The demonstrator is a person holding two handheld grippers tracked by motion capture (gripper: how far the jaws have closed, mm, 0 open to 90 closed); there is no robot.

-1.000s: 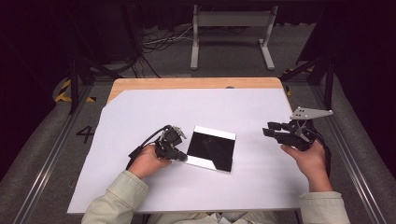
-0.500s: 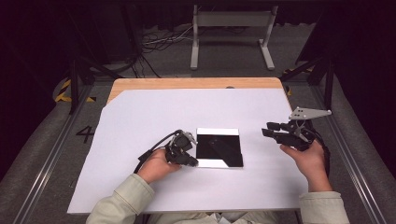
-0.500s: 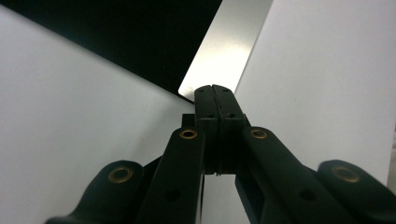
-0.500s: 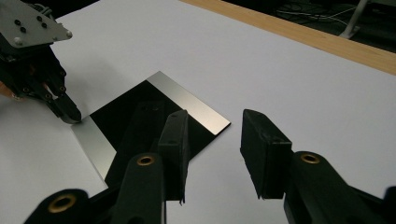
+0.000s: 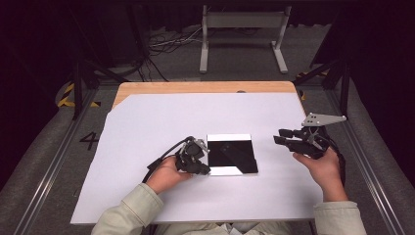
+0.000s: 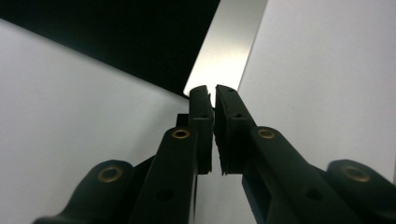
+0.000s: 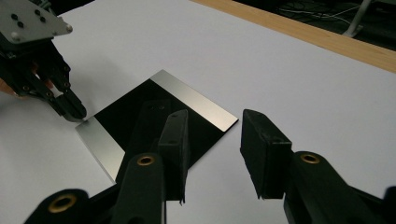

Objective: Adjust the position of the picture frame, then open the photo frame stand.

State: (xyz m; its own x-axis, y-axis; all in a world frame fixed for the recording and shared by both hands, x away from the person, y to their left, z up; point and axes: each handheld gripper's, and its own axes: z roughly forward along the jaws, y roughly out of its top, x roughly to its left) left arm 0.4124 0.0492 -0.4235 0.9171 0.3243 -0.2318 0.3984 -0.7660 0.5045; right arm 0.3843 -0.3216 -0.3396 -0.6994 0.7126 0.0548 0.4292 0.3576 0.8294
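Observation:
A thin black square plate [image 5: 232, 154] with silver strips along two edges lies flat on the white table [image 5: 161, 117]. It also appears in the left gripper view [image 6: 116, 37] and the right gripper view [image 7: 126, 112]. My left gripper [image 5: 204, 169] lies low with its tips at the plate's near left corner [image 6: 210, 93], seen too in the right gripper view [image 7: 77, 115]. Its jaws have just been opening and stand a narrow slit apart, with the silver corner right at the tips. My right gripper [image 5: 281, 137] hovers right of the plate, open and empty [image 7: 215, 154].
The white sheet covers most of a wooden tabletop [image 5: 205, 87], whose far edge is bare. A grey metal stand [image 5: 242, 29] and cables [image 5: 166, 44] sit on the floor beyond. Dark rails run along both sides of the table.
The plate has turned from a tilted pose to square with the table and shifted slightly right, with the left gripper at its corner. The right gripper has stayed put.

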